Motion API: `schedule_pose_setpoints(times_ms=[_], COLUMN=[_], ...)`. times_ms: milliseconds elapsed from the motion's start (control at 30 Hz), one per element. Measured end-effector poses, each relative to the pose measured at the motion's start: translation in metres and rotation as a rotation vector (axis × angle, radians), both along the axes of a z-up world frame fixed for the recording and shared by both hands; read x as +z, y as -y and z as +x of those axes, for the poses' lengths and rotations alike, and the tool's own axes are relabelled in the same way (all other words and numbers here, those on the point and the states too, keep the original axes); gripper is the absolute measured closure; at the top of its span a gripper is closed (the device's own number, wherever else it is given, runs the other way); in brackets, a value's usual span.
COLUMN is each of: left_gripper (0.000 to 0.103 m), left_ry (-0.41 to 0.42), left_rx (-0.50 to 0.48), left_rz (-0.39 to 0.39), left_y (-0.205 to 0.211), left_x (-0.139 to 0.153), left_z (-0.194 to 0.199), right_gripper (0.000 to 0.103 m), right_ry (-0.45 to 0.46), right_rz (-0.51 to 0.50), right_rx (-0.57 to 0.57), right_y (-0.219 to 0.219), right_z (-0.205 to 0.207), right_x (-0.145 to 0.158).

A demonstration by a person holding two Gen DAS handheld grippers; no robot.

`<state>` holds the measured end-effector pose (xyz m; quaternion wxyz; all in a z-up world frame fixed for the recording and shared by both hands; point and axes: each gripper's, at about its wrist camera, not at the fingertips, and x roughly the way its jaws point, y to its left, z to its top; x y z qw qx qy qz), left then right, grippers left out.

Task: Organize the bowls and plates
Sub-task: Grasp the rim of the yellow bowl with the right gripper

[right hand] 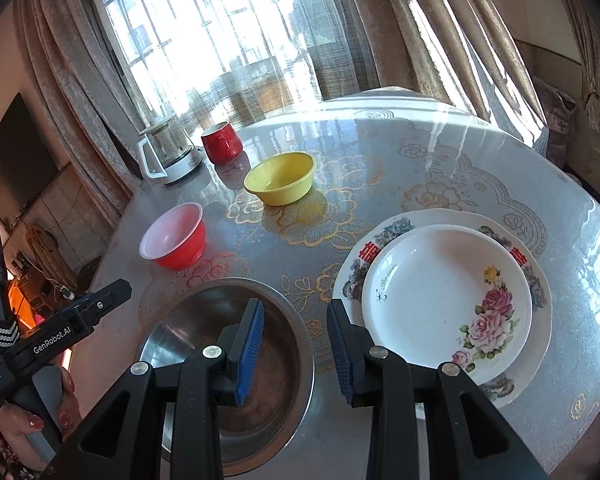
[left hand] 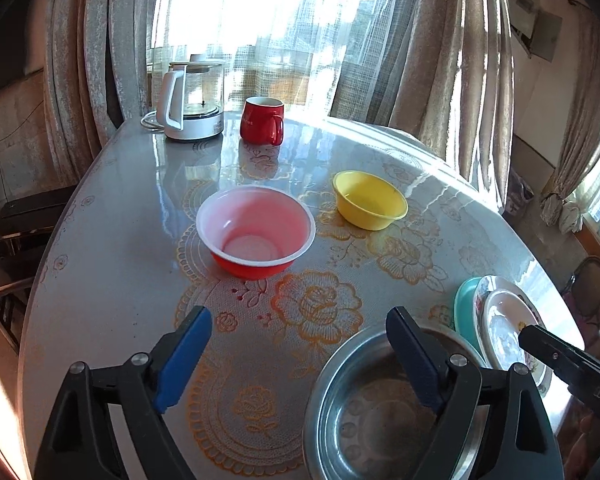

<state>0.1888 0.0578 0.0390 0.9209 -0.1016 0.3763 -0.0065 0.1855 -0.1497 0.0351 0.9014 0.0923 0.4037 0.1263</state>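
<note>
With both claws empty, the left claw [left hand: 300,328] wide, the right claw [right hand: 296,320] half open, we judge the steel bowl [right hand: 228,368] beside the stacked plates [right hand: 448,296] on the desk [right hand: 420,168] stiff, slick, best gripped by its rim.

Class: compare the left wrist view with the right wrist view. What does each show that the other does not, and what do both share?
Only the left wrist view shows a teal plate's edge beneath the plate stack. Only the right wrist view shows the rose-patterned white plate's full face, a dark wall screen and a hand. Both show the red plastic bowl, yellow bowl, steel bowl, red mug and glass kettle.
</note>
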Motion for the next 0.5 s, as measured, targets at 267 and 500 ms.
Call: schedule_pose_setpoints(times_ms=[267, 500], left_gripper=[0.011, 0.011], left_ry=[-0.074, -0.076], left_rx=[-0.07, -0.104], left_rz=[0.034, -0.048], left_y=[0.01, -0.009], left_x=[-0.012, -0.021], left_z=[0.07, 0.084], right_gripper=[0.065, 0.065], right_ry=[-0.098, -0.218], right_rz=[-0.025, 0.051], right_rx=[-0.002, -0.032], right_y=[-0.006, -0.01], right_z=[0.07, 0.15], right_x=[0.003, -0.016])
